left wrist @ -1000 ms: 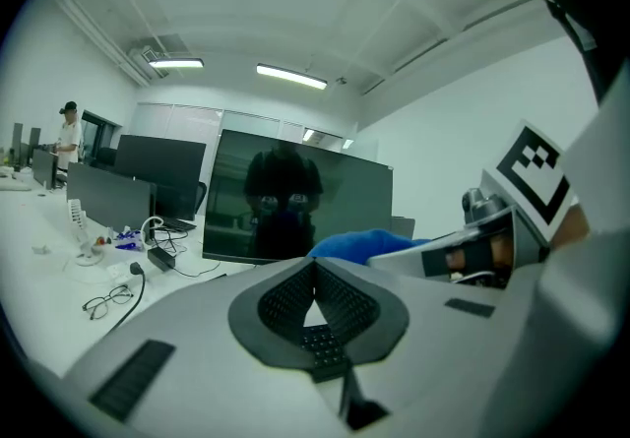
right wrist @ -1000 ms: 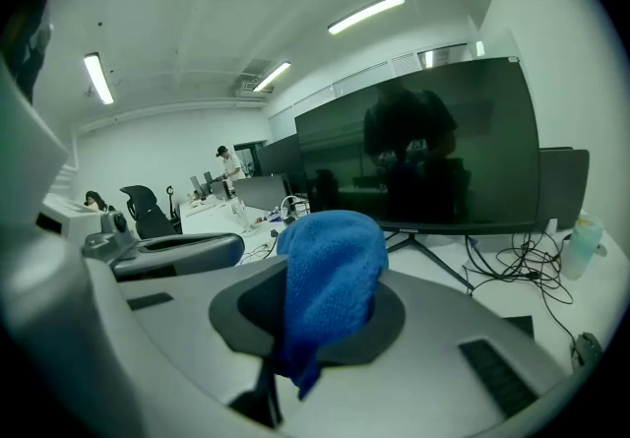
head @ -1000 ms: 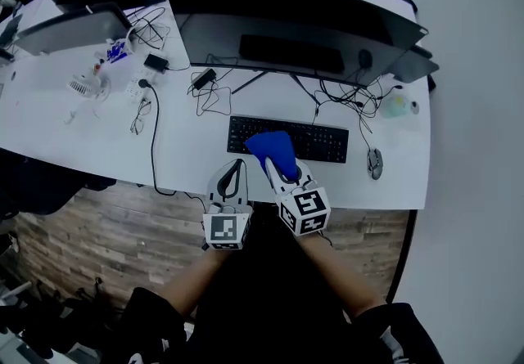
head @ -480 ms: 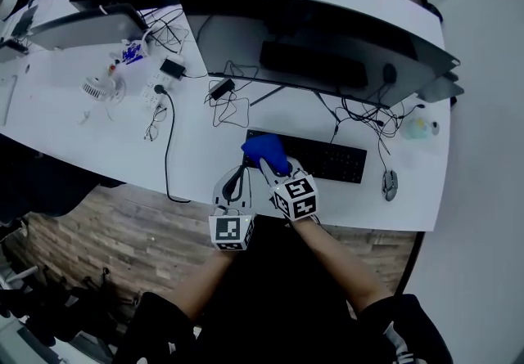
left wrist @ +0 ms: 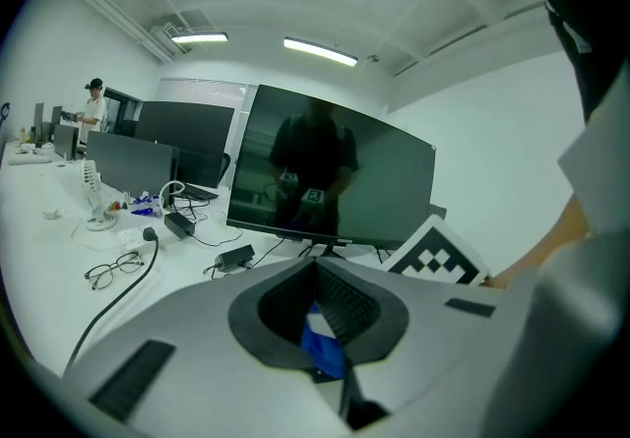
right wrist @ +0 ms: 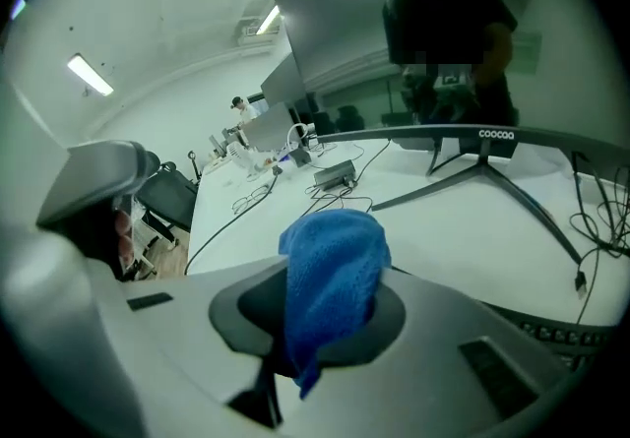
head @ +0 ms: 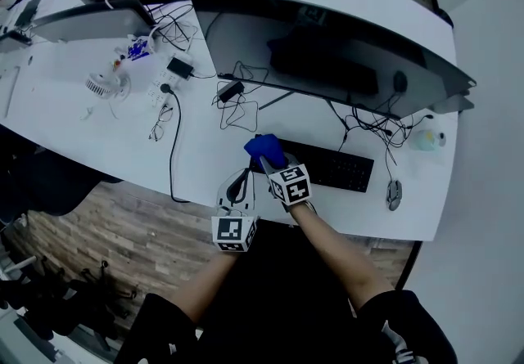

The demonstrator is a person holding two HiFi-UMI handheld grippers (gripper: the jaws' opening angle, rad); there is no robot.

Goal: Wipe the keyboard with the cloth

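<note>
A black keyboard [head: 327,164] lies on the white desk [head: 205,154] in front of a large monitor. My right gripper [head: 273,160] is shut on a blue cloth [head: 264,147], which rests over the keyboard's left end. In the right gripper view the cloth [right wrist: 330,288] bulges out from between the jaws, with keyboard keys [right wrist: 563,333] at the lower right. My left gripper [head: 238,185] hangs at the desk's front edge, just left of the right one, shut and holding nothing. Through its jaws I see the keyboard [left wrist: 345,303] and a bit of the cloth [left wrist: 321,349].
The wide monitor [head: 344,51] stands behind the keyboard, with tangled cables [head: 237,105] at its foot. A mouse [head: 395,193] lies right of the keyboard. Glasses [head: 160,121], a small fan [head: 102,84] and a second monitor [head: 90,23] are on the left.
The right gripper has carried the cloth leftward along the keyboard to its left end. The left gripper has stayed at the desk's front edge. The head view has shifted.
</note>
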